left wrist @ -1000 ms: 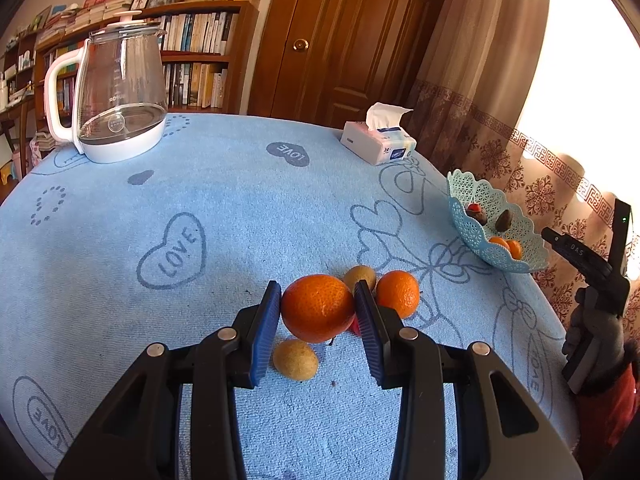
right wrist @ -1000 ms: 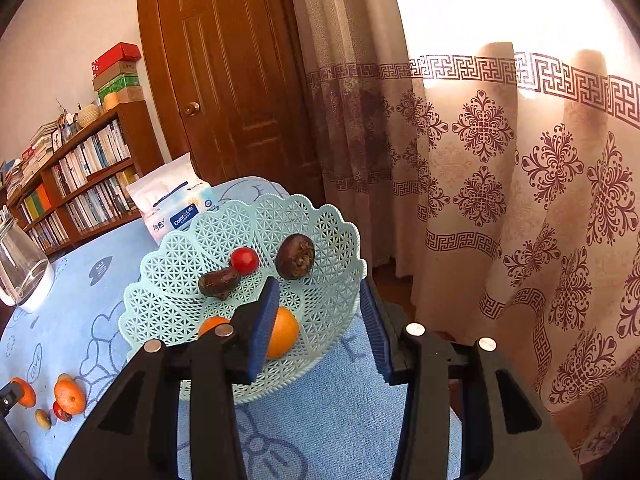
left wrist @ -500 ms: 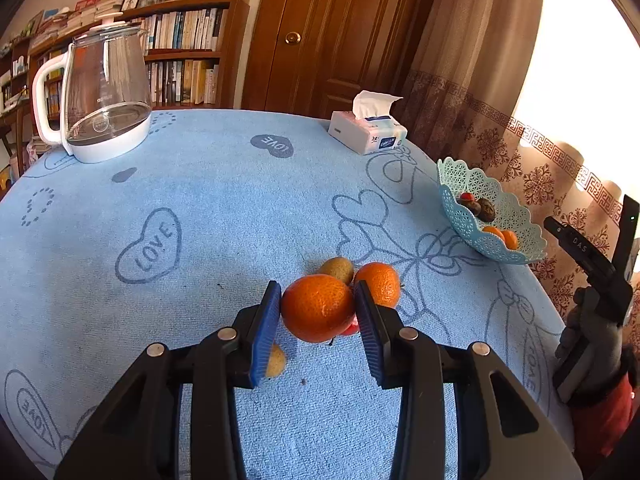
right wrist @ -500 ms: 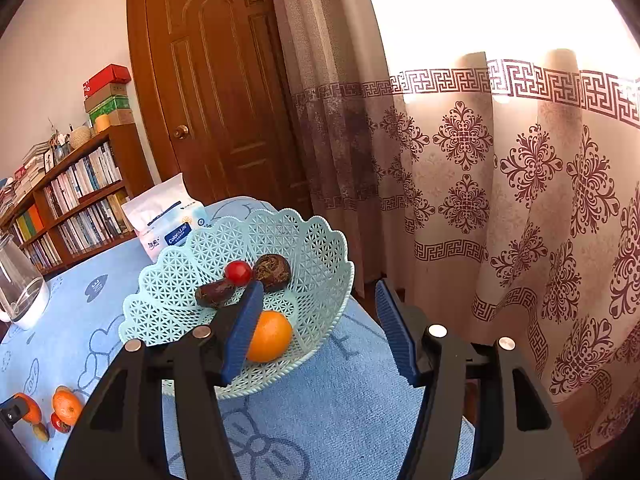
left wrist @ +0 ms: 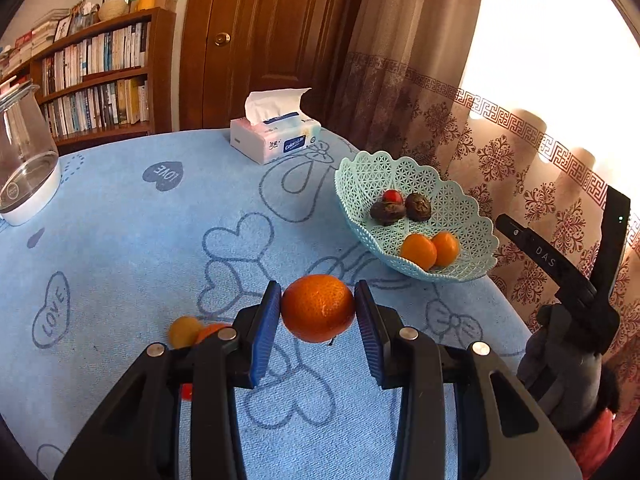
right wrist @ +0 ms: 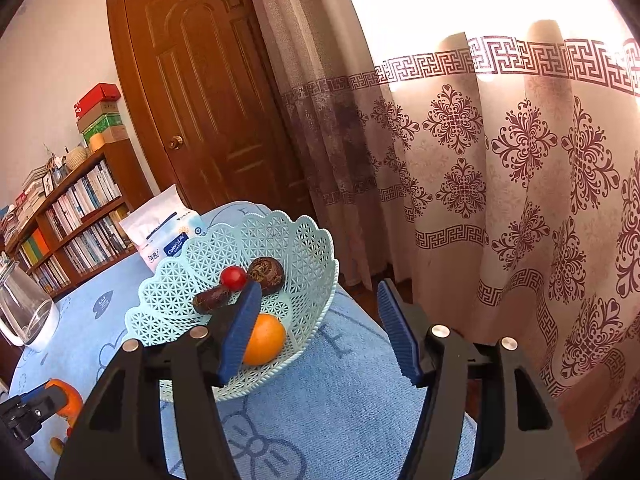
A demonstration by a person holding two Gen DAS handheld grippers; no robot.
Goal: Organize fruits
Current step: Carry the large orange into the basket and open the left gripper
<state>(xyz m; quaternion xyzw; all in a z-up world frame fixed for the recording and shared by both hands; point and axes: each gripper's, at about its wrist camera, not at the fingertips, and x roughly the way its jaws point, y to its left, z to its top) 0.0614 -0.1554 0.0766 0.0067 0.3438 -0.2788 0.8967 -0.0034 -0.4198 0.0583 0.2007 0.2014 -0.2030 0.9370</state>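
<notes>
The pale turquoise lattice-pattern plastic basket (left wrist: 472, 208) stands near the table edge on the blue towelling tablecloth (left wrist: 132, 224) and already contains two small orange citrus fruits (left wrist: 430, 250), two dark brown wrinkled fruits (left wrist: 402, 210) and one small red round fruit (left wrist: 392, 197). The left gripper (left wrist: 318, 322) is clamped on a round orange mandarin (left wrist: 318, 307), both blue pads pressing its sides; the fruit is lifted clear of the cloth, short of the basket and not yet over its rim. The right gripper (right wrist: 320, 332) is at the near side of the basket; its jaws have just been opening and stand apart with nothing between them. Remaining on the cloth behind the left gripper are a yellowish oval fruit (left wrist: 185, 331), another orange fruit (left wrist: 210, 330) partly hidden, and a red item (left wrist: 186, 391) mostly hidden. Assessment: roughly half the fruit is sorted; the held mandarin and about three loose pieces remain to be deposited.
</notes>
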